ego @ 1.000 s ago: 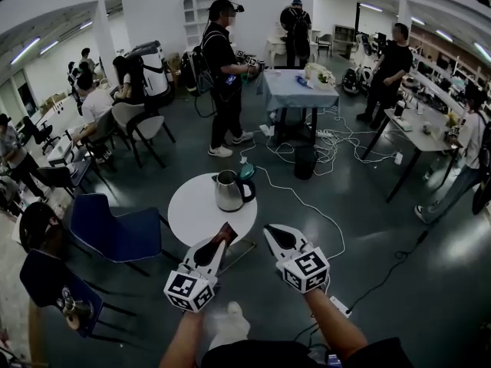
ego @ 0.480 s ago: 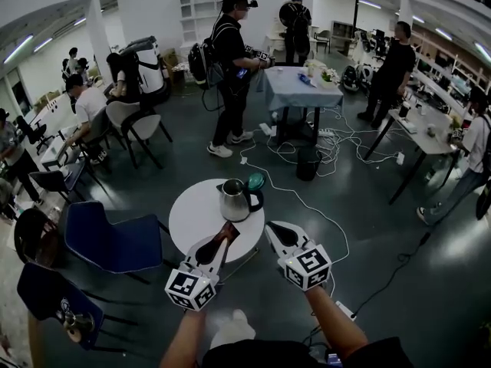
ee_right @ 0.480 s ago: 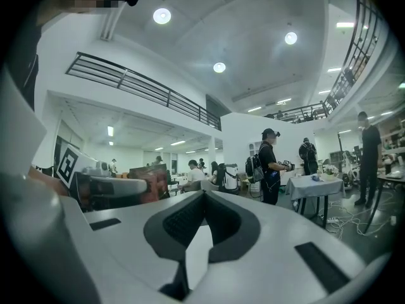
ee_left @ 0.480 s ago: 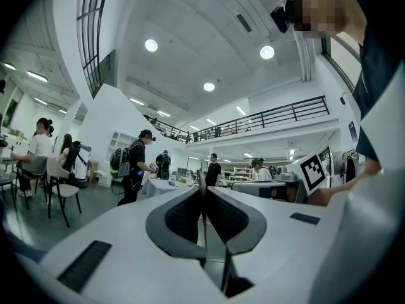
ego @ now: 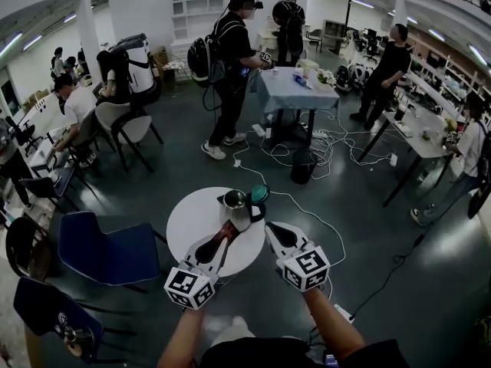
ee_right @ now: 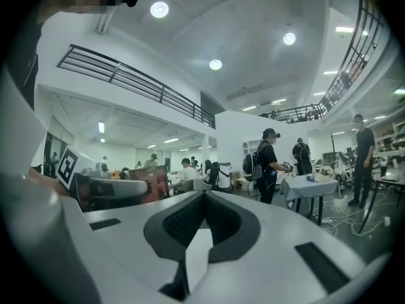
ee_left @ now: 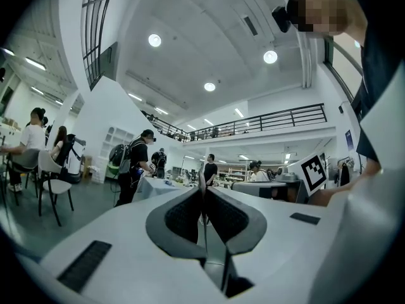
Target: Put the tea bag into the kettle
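A steel kettle stands near the right side of a round white table, its teal lid swung open. My left gripper is shut on a red-brown tea bag over the table's near edge, just short of the kettle. In the left gripper view the tea bag shows edge-on between the closed jaws. My right gripper is beside it, shut with nothing in it. In the right gripper view the tea bag shows at the left, held by the other gripper.
A blue chair stands left of the table. White cables trail over the floor to the right. Farther off are a cloth-covered table, a black bin and a standing person.
The view has closed in on the round table: the kettle and table sit nearer, and both grippers now reach over the table's near edge. The left stays shut on the tea bag.
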Tool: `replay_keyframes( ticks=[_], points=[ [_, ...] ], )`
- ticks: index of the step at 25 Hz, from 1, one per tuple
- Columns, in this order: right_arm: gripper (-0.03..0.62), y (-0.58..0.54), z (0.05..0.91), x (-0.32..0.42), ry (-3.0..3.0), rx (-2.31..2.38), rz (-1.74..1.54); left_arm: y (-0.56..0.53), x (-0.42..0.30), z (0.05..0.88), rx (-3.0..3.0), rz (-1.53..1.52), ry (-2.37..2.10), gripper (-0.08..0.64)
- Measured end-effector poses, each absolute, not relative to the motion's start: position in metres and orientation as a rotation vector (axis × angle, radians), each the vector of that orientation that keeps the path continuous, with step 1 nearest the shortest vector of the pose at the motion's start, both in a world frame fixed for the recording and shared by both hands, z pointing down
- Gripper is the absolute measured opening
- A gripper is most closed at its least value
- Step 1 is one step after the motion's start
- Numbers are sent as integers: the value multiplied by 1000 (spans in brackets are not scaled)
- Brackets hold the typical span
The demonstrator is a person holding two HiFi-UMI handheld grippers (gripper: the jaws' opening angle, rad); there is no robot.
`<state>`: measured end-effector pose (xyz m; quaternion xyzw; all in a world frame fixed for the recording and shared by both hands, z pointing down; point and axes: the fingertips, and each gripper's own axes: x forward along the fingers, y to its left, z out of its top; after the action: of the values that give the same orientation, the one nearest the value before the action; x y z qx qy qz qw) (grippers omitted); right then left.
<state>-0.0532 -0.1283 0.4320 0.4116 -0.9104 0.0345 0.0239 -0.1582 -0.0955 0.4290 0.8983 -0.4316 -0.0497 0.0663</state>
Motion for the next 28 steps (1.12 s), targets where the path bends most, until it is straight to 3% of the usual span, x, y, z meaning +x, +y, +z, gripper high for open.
replay_keyframes(
  ticks=[28],
  points=[
    [17, -223, 462, -72, -2745, 1280, 162, -201, -178, 464, 2684, -63, -1254, 37]
  ],
)
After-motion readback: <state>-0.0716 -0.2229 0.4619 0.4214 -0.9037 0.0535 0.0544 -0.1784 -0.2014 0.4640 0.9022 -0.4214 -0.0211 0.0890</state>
